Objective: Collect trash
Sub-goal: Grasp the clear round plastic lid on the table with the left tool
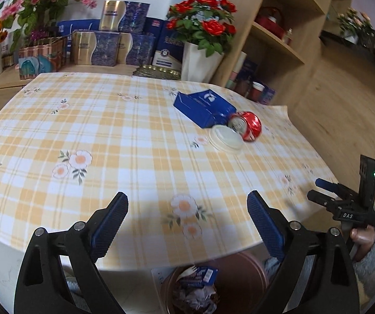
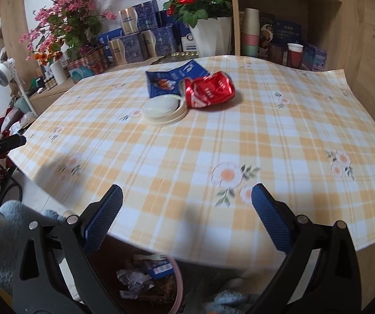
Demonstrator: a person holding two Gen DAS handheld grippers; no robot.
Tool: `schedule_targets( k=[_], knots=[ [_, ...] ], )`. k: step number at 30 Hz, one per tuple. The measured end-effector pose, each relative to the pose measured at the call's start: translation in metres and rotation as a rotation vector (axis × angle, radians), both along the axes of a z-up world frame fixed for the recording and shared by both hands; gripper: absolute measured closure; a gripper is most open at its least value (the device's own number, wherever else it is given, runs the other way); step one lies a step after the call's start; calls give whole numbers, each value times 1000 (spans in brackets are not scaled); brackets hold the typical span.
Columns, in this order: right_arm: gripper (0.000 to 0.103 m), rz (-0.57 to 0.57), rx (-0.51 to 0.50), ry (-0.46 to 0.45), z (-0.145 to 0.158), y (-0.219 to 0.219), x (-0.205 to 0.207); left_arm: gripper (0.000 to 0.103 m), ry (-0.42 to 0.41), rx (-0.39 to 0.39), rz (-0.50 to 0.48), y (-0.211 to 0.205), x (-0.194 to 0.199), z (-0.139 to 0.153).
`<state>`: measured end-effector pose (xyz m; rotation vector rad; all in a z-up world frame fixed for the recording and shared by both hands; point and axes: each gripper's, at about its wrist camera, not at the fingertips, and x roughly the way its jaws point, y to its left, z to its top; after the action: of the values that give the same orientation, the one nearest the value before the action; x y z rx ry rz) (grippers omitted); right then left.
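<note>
On the yellow-checked flowered tablecloth (image 1: 109, 130), a crushed red can (image 1: 249, 125), a cream lid (image 1: 225, 138) and a blue carton (image 1: 203, 107) lie touching, near the shelf side. Left gripper (image 1: 187, 222) and right gripper (image 2: 187, 209) hang released, holding nothing, above the table's near edge. Below stands a brown bin (image 1: 242, 274) with trash; flowers and boxes line the back.

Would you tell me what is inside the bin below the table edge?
The bin holds crumpled paper, a blue wrapper and a plastic fork; the table hides the rest.

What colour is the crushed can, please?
The can is red with white lettering, clearest in the right wrist view.
</note>
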<state>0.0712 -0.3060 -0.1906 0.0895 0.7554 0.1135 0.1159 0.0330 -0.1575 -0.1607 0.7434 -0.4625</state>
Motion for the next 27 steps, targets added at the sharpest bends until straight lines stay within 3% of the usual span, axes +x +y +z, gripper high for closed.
schedule_targets(
  k=[8, 17, 21, 27],
  knots=[
    [6, -45, -14, 9, 2, -15, 39, 13, 15, 33, -21, -25, 35, 0],
    [6, -64, -23, 21, -5, -25, 66, 13, 40, 100, -139, -106, 85, -15],
    [6, -70, -3, 14, -6, -32, 73, 27, 35, 152, -198, -151, 113, -21],
    [6, -89, 9, 16, -5, -44, 86, 28, 52, 228, -229, -194, 151, -37]
  ],
)
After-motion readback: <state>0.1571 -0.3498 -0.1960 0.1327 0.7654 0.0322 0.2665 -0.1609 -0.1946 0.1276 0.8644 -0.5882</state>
